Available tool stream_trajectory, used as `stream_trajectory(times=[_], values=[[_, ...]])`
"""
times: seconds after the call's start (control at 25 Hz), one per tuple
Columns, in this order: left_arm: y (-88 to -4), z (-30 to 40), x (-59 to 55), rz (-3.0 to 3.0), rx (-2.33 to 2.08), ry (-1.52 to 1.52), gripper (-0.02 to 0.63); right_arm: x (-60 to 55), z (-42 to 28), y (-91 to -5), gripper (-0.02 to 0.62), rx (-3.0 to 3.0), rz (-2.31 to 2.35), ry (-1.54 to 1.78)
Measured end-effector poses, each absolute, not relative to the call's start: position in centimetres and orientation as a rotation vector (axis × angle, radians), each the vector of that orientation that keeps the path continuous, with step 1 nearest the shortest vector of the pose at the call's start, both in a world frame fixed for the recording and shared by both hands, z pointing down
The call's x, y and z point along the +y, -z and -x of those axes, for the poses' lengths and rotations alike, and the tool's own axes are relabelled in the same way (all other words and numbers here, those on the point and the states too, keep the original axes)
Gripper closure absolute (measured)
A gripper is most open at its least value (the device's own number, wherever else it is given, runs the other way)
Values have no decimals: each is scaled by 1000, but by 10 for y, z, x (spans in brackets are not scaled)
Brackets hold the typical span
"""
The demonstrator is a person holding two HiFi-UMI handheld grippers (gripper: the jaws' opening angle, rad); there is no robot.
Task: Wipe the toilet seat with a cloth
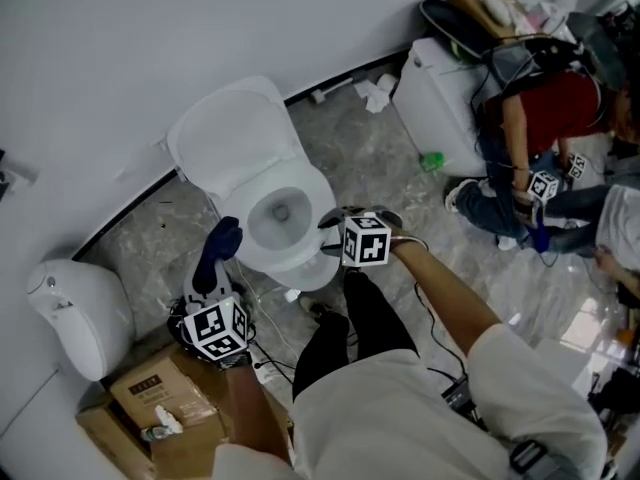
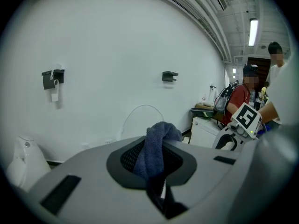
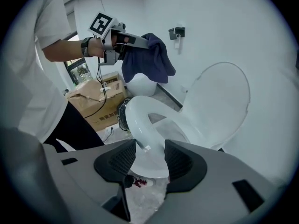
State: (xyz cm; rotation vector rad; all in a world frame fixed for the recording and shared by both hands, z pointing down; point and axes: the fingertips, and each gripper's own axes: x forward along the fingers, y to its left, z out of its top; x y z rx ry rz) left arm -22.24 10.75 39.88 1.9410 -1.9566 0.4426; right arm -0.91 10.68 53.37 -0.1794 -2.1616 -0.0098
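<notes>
Hanging limp from the left gripper, whose jaws pinch one bunched fold, the dark blue cloth is clear of the toilet seat, beside the bowl. Soft and light, it probably wipes best held by that fold. The right gripper stands spread astride the seat's hard, slick front rim.

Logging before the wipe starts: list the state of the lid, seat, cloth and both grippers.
toilet lid: raised, leaning back.
toilet seat: looks down, rim between the right jaws.
cloth: bunched, off the toilet.
left gripper: shut on the cloth.
right gripper: open.
</notes>
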Motion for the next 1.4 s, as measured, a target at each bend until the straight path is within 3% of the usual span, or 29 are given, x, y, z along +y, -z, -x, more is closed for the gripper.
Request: stream_trajectory(times=[1.4], values=[[-472, 191, 94, -1915, -1866, -511, 574, 198, -35, -663, 388, -1995, 79, -180]])
